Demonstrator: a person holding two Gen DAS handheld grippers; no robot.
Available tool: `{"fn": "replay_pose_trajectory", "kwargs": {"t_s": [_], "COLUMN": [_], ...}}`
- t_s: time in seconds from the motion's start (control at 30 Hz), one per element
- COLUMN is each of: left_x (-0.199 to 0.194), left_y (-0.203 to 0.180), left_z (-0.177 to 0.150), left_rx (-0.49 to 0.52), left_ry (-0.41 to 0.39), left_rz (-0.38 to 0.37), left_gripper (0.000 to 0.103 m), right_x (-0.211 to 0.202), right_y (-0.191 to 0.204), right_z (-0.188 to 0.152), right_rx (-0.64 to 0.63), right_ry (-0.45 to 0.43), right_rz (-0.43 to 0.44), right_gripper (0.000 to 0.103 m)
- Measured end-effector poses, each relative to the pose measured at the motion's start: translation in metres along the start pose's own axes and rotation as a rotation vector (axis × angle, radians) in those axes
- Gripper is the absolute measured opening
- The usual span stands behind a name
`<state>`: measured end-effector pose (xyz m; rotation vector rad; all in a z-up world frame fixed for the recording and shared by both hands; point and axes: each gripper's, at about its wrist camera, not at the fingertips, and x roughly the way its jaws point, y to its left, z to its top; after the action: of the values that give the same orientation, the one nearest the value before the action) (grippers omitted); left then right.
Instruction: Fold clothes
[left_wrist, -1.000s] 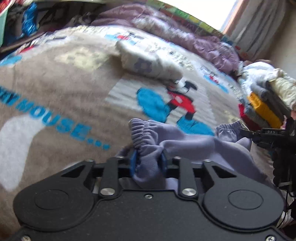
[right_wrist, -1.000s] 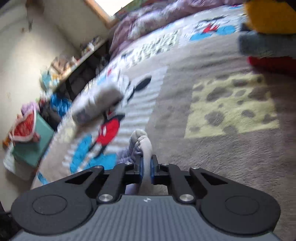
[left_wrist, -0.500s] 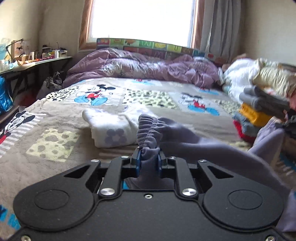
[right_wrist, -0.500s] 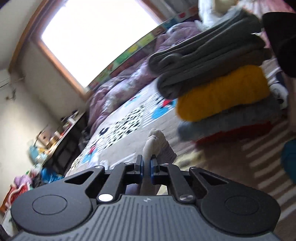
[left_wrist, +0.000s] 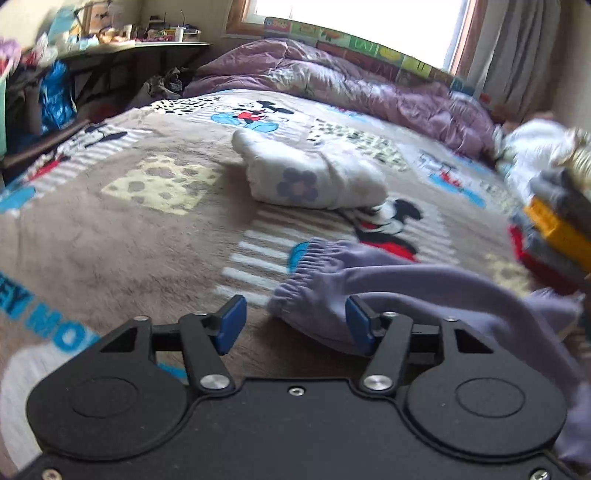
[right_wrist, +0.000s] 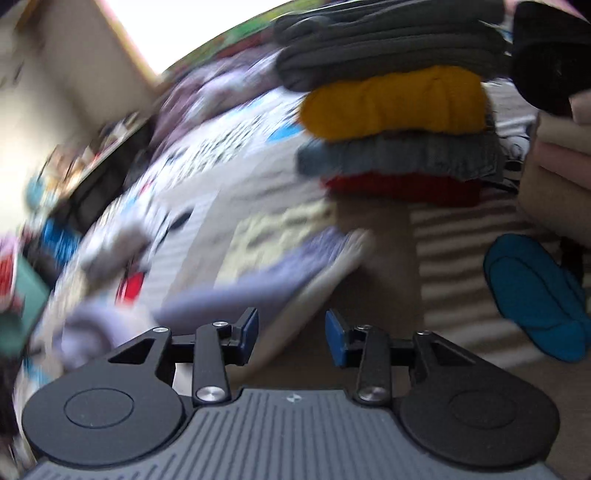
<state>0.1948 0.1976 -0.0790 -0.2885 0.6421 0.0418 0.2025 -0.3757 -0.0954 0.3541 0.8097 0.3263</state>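
- The left gripper (left_wrist: 295, 325) is opening. The purple pants (left_wrist: 388, 284) lie between its blue pads, but nothing squeezes them.
- The right gripper (right_wrist: 291, 336) is opening too, with nothing in it.
- The soft pants have a bunched stretchy waist and lie on the cartoon mouse blanket (left_wrist: 122, 236).
- Close by sit folded white clothes (left_wrist: 314, 181) and a colorful stack (right_wrist: 399, 122).

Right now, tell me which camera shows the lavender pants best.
The left wrist view. There the lavender pants are sharp: the gathered elastic end lies on the blanket between the opening left gripper pads, not pinched. The right wrist view shows only a motion-blurred lavender streak left of the opening right gripper, whose pads hold nothing.
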Motion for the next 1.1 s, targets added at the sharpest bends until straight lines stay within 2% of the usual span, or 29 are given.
{"fn": "replay_pose_trajectory", "kwargs": {"t_s": [0.07, 0.2, 0.3, 0.5, 0.73, 0.87, 0.93, 1.0, 1.03, 1.1], "left_x": [-0.005, -0.004, -0.002, 0.019, 0.071, 0.098, 0.111, 0.122, 0.128, 0.135], "left_y": [-0.006, -0.018, -0.025, -0.031, -0.027, -0.022, -0.021, -0.021, -0.021, -0.023], "left_z": [-0.002, 0.001, 0.013, 0.059, 0.091, 0.097, 0.098, 0.096, 0.094, 0.089], "left_rx": [-0.034, -0.065, -0.033, 0.124, 0.231, 0.241, 0.229, 0.222, 0.226, 0.253], "left_ry": [0.006, 0.032, 0.032, 0.054, 0.176, 0.250, 0.293, 0.341, 0.368, 0.407], "left_rz": [-0.048, -0.124, -0.131, -0.116, -0.116, -0.122, -0.137, -0.145, -0.143, -0.132], "left_gripper": [0.063, 0.063, 0.063, 0.063, 0.063, 0.063, 0.063, 0.063, 0.063, 0.054], "right_x": [-0.011, -0.037, -0.047, -0.051, -0.046, -0.048, -0.049, -0.050, -0.050, -0.050], "right_y": [0.004, 0.010, 0.012, 0.018, 0.013, 0.015, 0.017, 0.021, 0.023, 0.029], "right_z": [-0.013, -0.036, -0.051, -0.075, -0.094, -0.100, -0.102, -0.104, -0.106, -0.108], "right_rx": [-0.042, -0.080, -0.092, -0.179, -0.183, -0.183, -0.185, -0.196, -0.206, -0.239], "right_ry": [0.043, 0.097, 0.123, 0.183, 0.206, 0.201, 0.200, 0.203, 0.205, 0.208], "right_rz": [0.041, 0.090, 0.121, 0.110, 0.120, 0.128, 0.133, 0.138, 0.139, 0.134], "right_gripper": [0.042, 0.050, 0.052, 0.052, 0.053, 0.053, 0.047, 0.031, 0.029, 0.020]}}
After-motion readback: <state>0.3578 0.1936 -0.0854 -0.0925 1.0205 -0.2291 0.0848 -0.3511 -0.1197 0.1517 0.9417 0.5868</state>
